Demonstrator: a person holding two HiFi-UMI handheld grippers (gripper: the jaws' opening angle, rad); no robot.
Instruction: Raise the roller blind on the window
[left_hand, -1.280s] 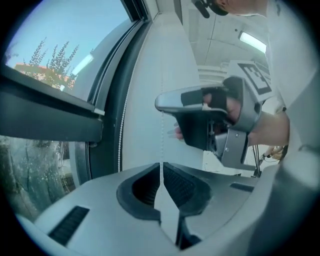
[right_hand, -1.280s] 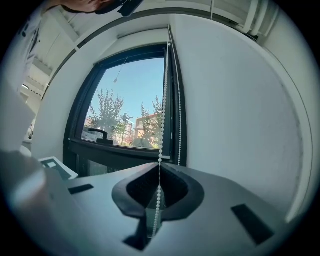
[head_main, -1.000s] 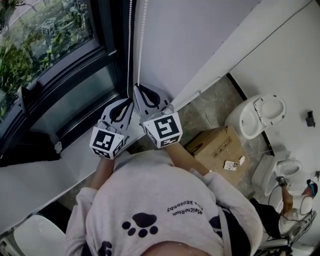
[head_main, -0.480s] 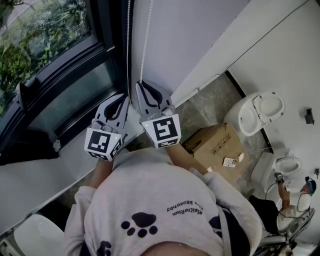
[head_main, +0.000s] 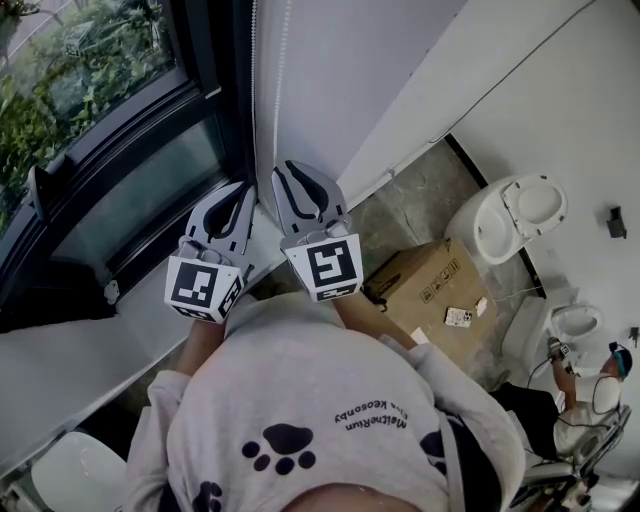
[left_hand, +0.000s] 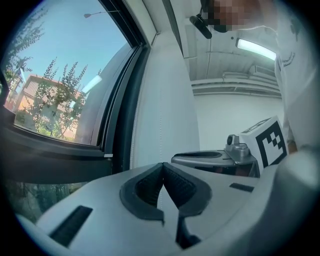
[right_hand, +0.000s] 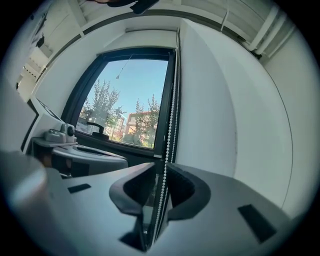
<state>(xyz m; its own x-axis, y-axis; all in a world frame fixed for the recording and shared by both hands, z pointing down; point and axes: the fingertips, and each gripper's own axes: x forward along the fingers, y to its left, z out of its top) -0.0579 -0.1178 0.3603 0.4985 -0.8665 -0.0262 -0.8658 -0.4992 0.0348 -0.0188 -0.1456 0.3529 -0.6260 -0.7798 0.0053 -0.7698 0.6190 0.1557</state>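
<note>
The white bead chain (head_main: 254, 90) of the blind hangs along the white wall beside the dark window frame (head_main: 215, 60). Both grippers point up at it, side by side. My left gripper (head_main: 244, 188) is shut, its pads meeting at the tip (left_hand: 161, 166) on a thin strand of the chain (left_hand: 160, 130). My right gripper (head_main: 290, 166) stands just to its right. Its jaws (right_hand: 161, 165) are a little apart, with one strand of the chain (right_hand: 170, 115) running down through the gap. A second strand passes behind its right jaw. The blind itself does not show.
A white sill (head_main: 90, 350) runs under the window, which has a black handle (head_main: 40, 190). Below on the stone floor are a cardboard box (head_main: 425, 290) and a white toilet (head_main: 505, 225). Another person (head_main: 560, 400) is at the lower right.
The left gripper has slid a little left and the right gripper a little right and up. The chain strands now look fainter against the wall.
</note>
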